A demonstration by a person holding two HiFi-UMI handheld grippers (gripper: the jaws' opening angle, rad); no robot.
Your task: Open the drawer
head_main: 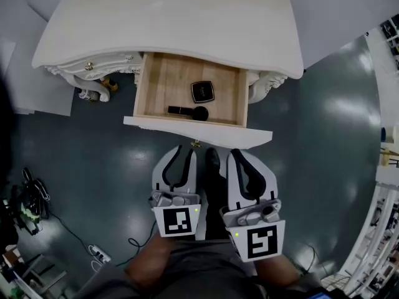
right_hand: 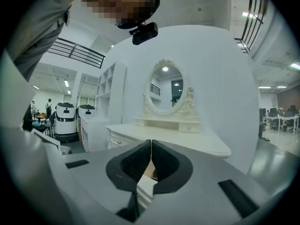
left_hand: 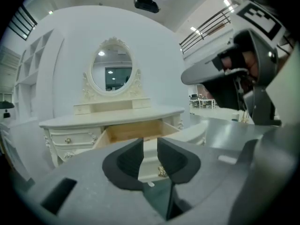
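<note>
While the drawer (head_main: 161,86) stands open at the front edge of the counter (head_main: 168,23), left tongs (left_hand: 150,149) sit part-open, empty; right tongs (right_hand: 151,150) seem shut, empty.

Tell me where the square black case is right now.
In the head view, the square black case lies inside the open drawer, right of its centre. The black stick-shaped item lies just nearer the drawer front.

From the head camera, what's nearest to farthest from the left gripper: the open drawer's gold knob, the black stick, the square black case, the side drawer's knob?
1. The open drawer's gold knob, just ahead of the left gripper.
2. The black stick, inside the drawer near its front.
3. The square black case, deeper inside.
4. The side drawer's knob, far left.
</note>
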